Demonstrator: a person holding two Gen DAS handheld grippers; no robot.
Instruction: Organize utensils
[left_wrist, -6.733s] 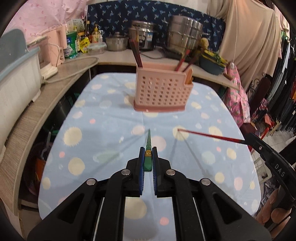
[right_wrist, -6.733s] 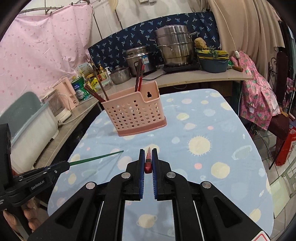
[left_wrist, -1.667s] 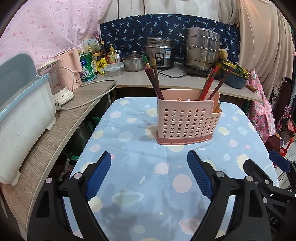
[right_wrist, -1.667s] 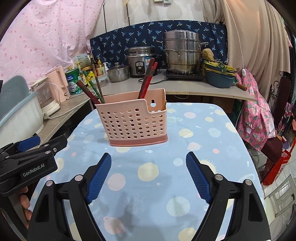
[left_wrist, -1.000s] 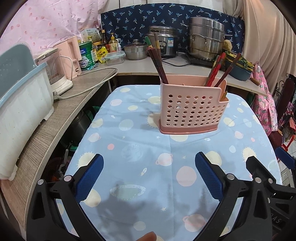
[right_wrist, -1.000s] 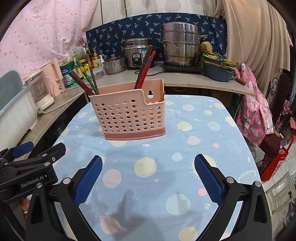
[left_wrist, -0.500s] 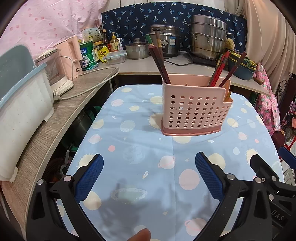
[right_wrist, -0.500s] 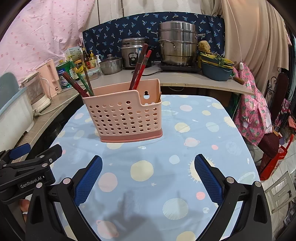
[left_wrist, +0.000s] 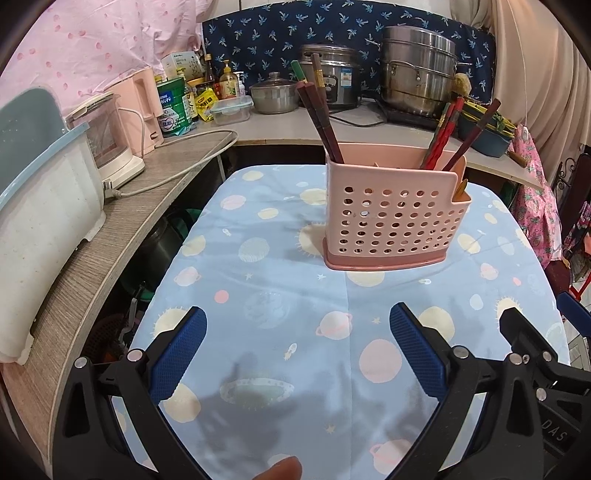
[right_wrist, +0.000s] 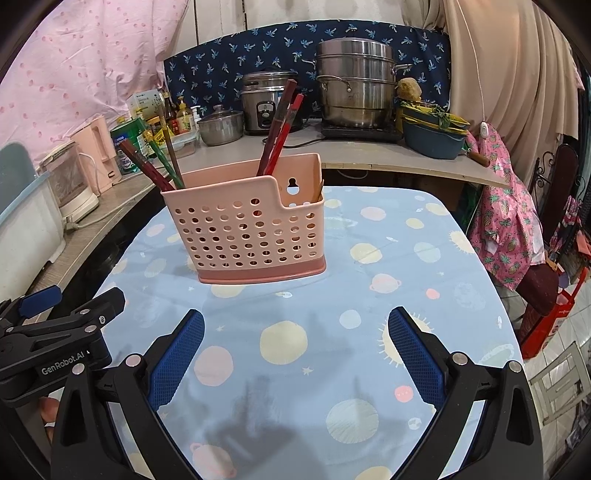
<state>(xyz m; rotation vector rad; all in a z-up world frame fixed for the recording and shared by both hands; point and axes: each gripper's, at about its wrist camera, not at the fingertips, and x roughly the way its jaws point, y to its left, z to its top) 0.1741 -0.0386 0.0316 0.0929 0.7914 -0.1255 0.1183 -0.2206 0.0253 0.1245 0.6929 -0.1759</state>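
A pink perforated utensil basket (left_wrist: 395, 221) (right_wrist: 251, 229) stands upright on the planet-print blue cloth of the table (left_wrist: 280, 295). Dark brown chopsticks and a green one (left_wrist: 317, 110) lean out of its left compartment; red and brown chopsticks (left_wrist: 450, 133) (right_wrist: 280, 129) lean out of the right. My left gripper (left_wrist: 297, 350) is open and holds nothing, well short of the basket. My right gripper (right_wrist: 295, 350) is open too, with nothing between its fingers. The left gripper's body (right_wrist: 55, 343) shows at the lower left of the right wrist view.
A curved counter (left_wrist: 122, 221) runs along the left and back with a white appliance (left_wrist: 40, 206), a kettle, cans and bottles, a rice cooker (right_wrist: 264, 101) and a steel steamer pot (right_wrist: 354, 81). Pink clothing (right_wrist: 506, 221) hangs at the right. A fingertip (left_wrist: 280, 469) shows at the bottom edge.
Both grippers held chopsticks 6.7 s ago, one green and one red; now both are open and the chopsticks stand in the basket. Over the last second the views barely shifted.
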